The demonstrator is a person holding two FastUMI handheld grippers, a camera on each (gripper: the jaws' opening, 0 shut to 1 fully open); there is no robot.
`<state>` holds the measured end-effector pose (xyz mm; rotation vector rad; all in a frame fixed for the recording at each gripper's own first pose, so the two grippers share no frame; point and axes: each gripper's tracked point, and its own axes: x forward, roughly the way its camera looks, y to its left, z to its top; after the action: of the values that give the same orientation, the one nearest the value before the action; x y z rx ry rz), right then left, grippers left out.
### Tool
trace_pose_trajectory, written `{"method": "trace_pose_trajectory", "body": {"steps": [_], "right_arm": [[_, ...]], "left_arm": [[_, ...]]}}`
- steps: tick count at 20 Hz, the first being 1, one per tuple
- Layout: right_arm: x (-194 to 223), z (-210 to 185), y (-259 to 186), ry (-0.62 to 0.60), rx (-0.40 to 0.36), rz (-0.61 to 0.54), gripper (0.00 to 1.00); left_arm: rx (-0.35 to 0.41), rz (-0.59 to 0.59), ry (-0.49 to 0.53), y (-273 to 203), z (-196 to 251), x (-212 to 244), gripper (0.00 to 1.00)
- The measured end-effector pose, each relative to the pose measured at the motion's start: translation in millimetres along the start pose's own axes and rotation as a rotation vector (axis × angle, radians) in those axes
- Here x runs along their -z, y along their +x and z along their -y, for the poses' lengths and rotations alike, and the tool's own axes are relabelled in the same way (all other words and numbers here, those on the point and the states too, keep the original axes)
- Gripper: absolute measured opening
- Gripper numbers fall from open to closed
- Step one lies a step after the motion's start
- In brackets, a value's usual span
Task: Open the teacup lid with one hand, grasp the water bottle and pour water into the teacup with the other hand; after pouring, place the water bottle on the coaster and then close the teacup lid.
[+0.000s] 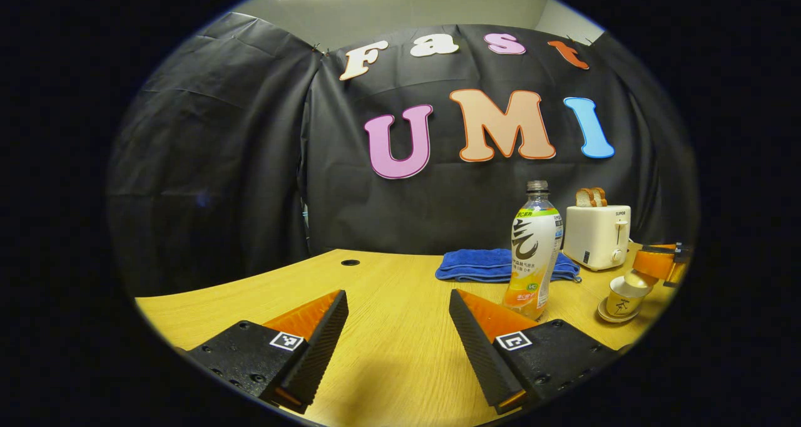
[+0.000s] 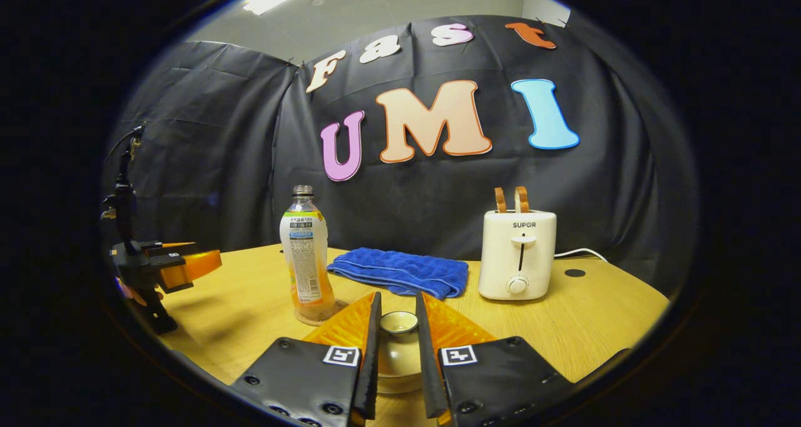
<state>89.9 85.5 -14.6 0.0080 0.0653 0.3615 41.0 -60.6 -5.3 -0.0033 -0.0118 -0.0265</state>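
The wooden table (image 1: 400, 327) carries the water bottle (image 1: 533, 252) at three o'clock of the left gripper (image 1: 397, 327), whose jaws gape wide and empty. The right gripper (image 2: 398, 342) pinches the teacup lid (image 2: 398, 322), seemingly on the teacup (image 1: 626, 297).

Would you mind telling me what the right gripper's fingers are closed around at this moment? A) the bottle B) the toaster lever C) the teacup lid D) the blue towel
C: in the right gripper view the right gripper has both fingers pressed against the sides of the teacup lid, while the bottle stands apart to its left.
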Motion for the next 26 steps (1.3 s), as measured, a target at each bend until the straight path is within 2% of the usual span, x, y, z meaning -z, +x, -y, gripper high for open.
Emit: {"method": "trace_pose_trajectory", "body": {"steps": [5, 14, 18, 19, 23, 26], "right_arm": [[7, -5, 7, -0.002, -0.025, -0.059, 0.33], [13, -3, 14, -0.002, -0.015, -0.099, 0.33], [17, -4, 11, 0.013, -0.016, -0.124, 0.37], [18, -6, 9, 0.025, -0.03, -0.134, 0.41], [16, -7, -1, 0.034, -0.044, -0.122, 0.84], [10, -2, -14, 0.031, -0.015, -0.084, 0.85]], "left_arm": [[0.005, -0.001, -0.001, -1, 1, 0, 0.95], [0.008, -0.001, -0.003, 1, 2, 2, 0.95], [0.009, -0.001, -0.004, 0, 2, 2, 0.95], [0.009, 0.0, -0.004, -1, 2, 1, 0.95], [0.009, 0.0, -0.004, 0, 2, 1, 0.95], [0.009, -0.001, -0.004, -1, 2, 1, 0.95]]}}
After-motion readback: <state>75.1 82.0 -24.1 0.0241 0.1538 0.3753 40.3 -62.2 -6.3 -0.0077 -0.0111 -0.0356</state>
